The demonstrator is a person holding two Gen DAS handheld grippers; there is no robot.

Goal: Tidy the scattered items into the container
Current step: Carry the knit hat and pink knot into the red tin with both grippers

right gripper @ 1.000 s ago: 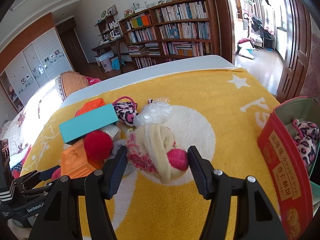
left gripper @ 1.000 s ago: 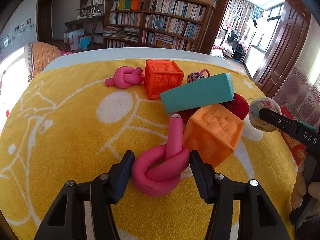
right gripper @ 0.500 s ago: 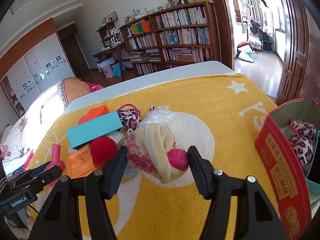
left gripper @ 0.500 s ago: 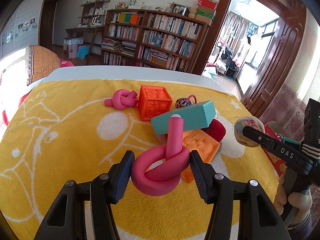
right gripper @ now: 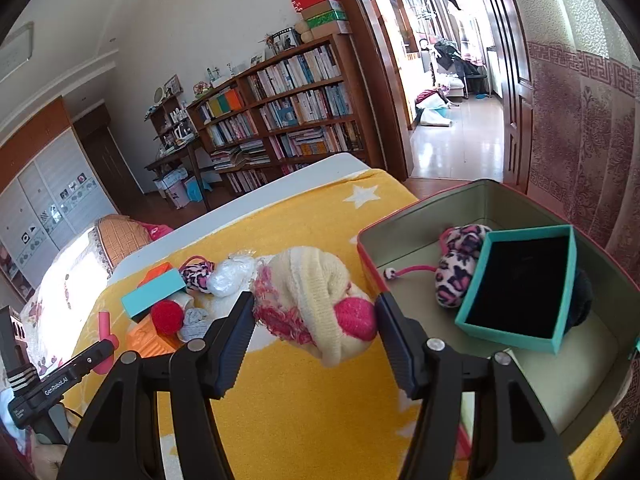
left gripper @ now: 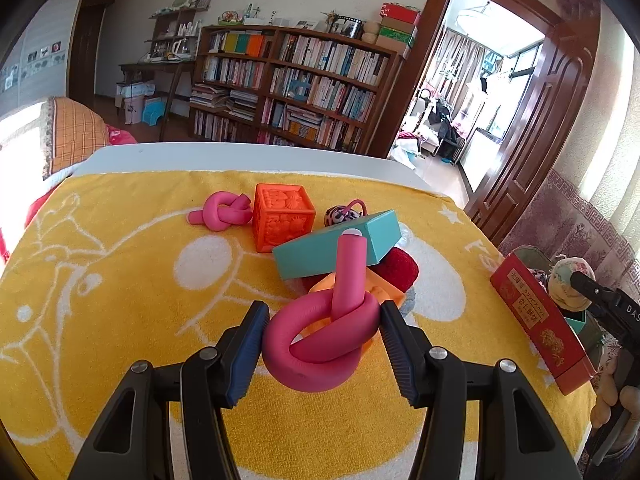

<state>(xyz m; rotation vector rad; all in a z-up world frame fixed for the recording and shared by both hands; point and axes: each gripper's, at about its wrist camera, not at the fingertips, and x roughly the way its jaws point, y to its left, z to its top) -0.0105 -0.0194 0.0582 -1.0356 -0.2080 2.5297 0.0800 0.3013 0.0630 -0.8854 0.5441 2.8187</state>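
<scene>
Now my left gripper is clenched on the pink foam knot, lifted above the yellow towel; its 1 free end stands nearly upright, pointing away from me toward the teal box. My right gripper clamps the cream sock ball, its long axis running across the 2 pads, just beside the red tin. Only the right wrist view shows inside the tin: an open teal box and a leopard scrunchie.

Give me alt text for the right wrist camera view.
The right gripper holds a rolled cream and pink sock beside an open red tin containing a teal box and leopard-print scrunchie; more toys lie scattered on the yellow towel.
</scene>
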